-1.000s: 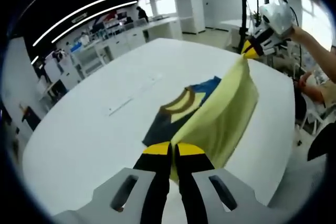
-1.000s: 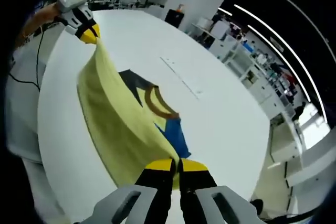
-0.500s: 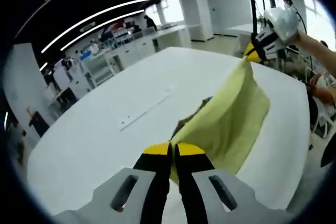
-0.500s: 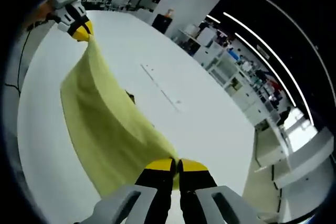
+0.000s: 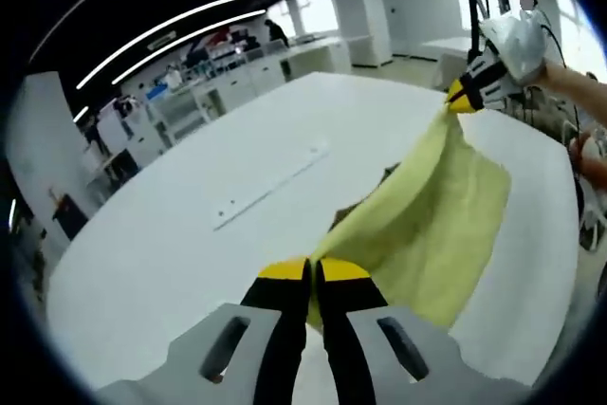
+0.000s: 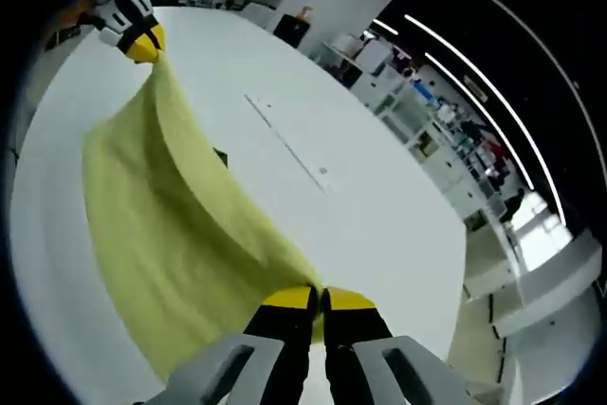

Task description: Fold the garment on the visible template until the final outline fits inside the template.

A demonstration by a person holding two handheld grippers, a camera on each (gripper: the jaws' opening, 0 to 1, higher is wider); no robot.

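Garment [image 5: 432, 225]: pale yellow cloth, held up off the white table [image 5: 190, 234] and stretched between the two grippers, sagging in the middle.

Left gripper [image 5: 313, 272]: jaws pinched together on one corner of the cloth, yellow tips touching with fabric coming out between them. Same gripper is seen from the right gripper view at upper left [image 6: 142, 45], a hand behind it, cloth hanging from its tip.

Right gripper [image 6: 318, 301]: jaws also clamped tight on the opposite corner, fabric running away from the tips toward the far gripper. It appears in the left gripper view at upper right [image 5: 465, 97], held by a hand, cloth edge hanging straight down from it.

Cloth lower edge hangs near the table; contact cannot be told. A small dark patch [image 5: 384, 177] peeks out past the cloth's top edge in the left gripper view, and a similar dark bit [image 6: 220, 156] in the right gripper view; too little visible to say what it is.

Thin pale strip [image 5: 270, 187] lies flat on the table, well apart from the cloth on the far side.
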